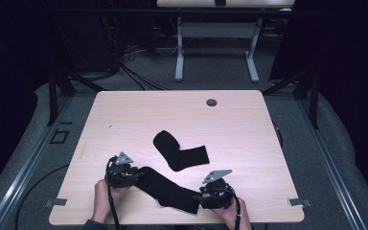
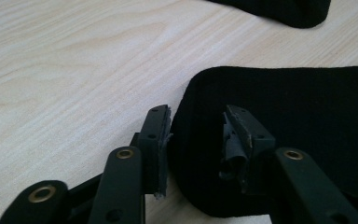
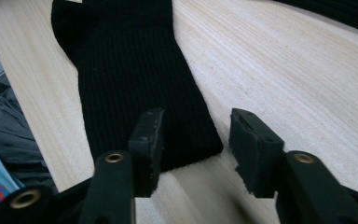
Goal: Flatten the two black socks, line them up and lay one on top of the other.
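Observation:
Two black socks lie on the light wooden table (image 1: 124, 115). The bent sock (image 1: 179, 151) rests flat near the middle. The near sock (image 1: 167, 189) runs slantwise between my two grippers. My left gripper (image 1: 133, 173) is at its left end; in the left gripper view the left gripper (image 2: 198, 133) stands open, with the near sock's rounded end (image 2: 298, 121) lying between and under its jaws. My right gripper (image 1: 202, 195) is at the other end. In the right gripper view the right gripper (image 3: 196, 137) is open over the near sock's straight edge (image 3: 130, 70), which mostly lies under the left jaw.
A dark cable hole (image 1: 212, 102) sits near the table's far edge. A second desk (image 1: 215, 28) and floor cables (image 1: 134, 72) lie beyond. The table's front edge runs just behind both grippers; the person's clothing (image 3: 4, 130) shows past it. The bent sock's edge (image 2: 279, 9) lies ahead of the left gripper.

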Demonstrator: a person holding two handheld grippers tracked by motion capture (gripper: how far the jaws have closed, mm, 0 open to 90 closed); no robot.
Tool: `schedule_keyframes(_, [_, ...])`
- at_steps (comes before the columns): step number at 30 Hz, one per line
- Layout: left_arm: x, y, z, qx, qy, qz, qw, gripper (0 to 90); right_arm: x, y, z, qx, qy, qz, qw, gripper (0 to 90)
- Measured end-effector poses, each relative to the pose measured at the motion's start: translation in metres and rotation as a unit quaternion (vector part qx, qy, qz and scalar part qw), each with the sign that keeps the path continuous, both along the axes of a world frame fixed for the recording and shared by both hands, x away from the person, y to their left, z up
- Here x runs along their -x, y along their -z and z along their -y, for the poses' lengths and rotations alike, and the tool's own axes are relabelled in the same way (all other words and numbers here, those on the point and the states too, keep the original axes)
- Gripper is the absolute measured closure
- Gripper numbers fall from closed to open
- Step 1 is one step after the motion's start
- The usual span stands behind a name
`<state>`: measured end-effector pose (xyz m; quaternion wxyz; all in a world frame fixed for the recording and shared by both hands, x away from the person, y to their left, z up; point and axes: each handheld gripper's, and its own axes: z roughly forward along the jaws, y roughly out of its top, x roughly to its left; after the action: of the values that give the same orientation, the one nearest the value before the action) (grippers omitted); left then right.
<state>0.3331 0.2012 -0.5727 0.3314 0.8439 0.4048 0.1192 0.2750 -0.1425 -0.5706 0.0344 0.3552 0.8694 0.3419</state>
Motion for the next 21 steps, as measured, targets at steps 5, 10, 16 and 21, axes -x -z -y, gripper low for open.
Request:
schedule_keyframes(5, [0.004,-0.001,0.005,-0.009,0.004,0.006,0.9999,73.3,-0.002,0.002,0.001,-0.009,-0.014,-0.005,0.9998,74.2])
schedule_keyframes(10, [0.006,0.0,0.004,-0.007,-0.008,0.012,0.9999,82.5,-0.004,0.004,0.001,-0.021,-0.017,-0.008,0.9996,80.3])
schedule_keyframes(16, [0.013,-0.003,-0.001,0.023,-0.022,0.015,0.9994,83.4,-0.003,-0.001,0.006,-0.01,-0.006,0.007,0.9999,81.2])
schedule_keyframes(21, [0.024,-0.007,0.003,0.047,-0.029,0.02,0.9983,83.5,-0.003,-0.012,0.018,-0.015,0.004,0.02,0.9997,81.1])
